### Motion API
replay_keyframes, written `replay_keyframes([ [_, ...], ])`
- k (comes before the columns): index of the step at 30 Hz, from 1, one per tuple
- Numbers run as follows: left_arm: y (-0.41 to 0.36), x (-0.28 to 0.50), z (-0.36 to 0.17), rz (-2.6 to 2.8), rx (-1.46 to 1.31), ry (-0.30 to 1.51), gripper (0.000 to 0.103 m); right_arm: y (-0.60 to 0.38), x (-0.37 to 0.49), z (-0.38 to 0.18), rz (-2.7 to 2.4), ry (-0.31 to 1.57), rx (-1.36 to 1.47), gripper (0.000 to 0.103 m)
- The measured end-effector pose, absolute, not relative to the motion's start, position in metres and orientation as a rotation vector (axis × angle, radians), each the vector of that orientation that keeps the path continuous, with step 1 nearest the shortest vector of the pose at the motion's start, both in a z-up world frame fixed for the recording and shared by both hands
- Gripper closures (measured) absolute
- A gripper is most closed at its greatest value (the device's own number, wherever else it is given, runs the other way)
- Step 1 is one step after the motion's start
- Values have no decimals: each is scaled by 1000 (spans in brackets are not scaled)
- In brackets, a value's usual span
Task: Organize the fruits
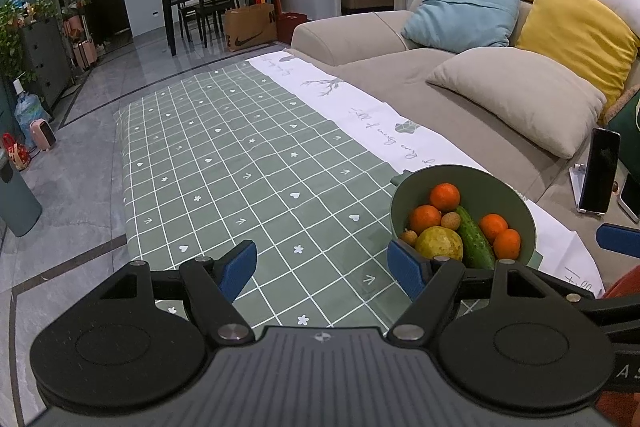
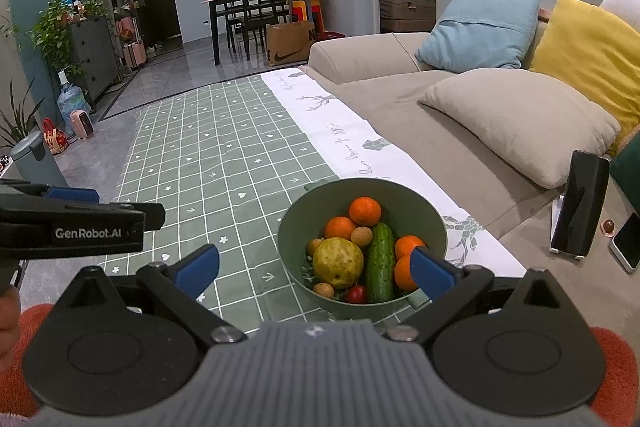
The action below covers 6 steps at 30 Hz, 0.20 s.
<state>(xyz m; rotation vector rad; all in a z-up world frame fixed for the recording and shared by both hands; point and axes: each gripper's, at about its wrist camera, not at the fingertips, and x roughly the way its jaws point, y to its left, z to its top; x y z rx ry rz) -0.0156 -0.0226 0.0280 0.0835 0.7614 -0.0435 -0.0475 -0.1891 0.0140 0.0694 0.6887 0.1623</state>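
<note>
At the far left of the right wrist view, the left gripper comes in from the side, and its black body carries the white words "GenRobot.AI". In its own camera its two blue fingers stand wide apart with nothing between them, above the green checked tablecloth. The cloth has white lines with small hearts, stars and arrows.

Far behind, beside the dark dining table, a brown paper bag stands on the floor and shows a black Nike swoosh.

Further right, a white strip runs along the edge of the cloth next to the sofa. It has grey cursive writing; I can read only something like "full of energy".

The right gripper is also released, its blue fingers spread wide and holding nothing. The right finger is in front of the near rim of the green bowl; I cannot tell if it touches.

The bowl sits on the cloth near the white strip. Inside lie four oranges, a cucumber, a yellow-green round fruit, some small brown fruits and one small red fruit.

At the right, a dark phone stands on a holder on the sofa.
</note>
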Motion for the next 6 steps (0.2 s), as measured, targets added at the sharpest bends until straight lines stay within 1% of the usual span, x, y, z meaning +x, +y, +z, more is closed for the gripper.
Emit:
replay_keyframes([
  [6, -21, -15, 27, -42, 78, 767, 15, -190, -46, 12, 160, 698, 74, 5],
])
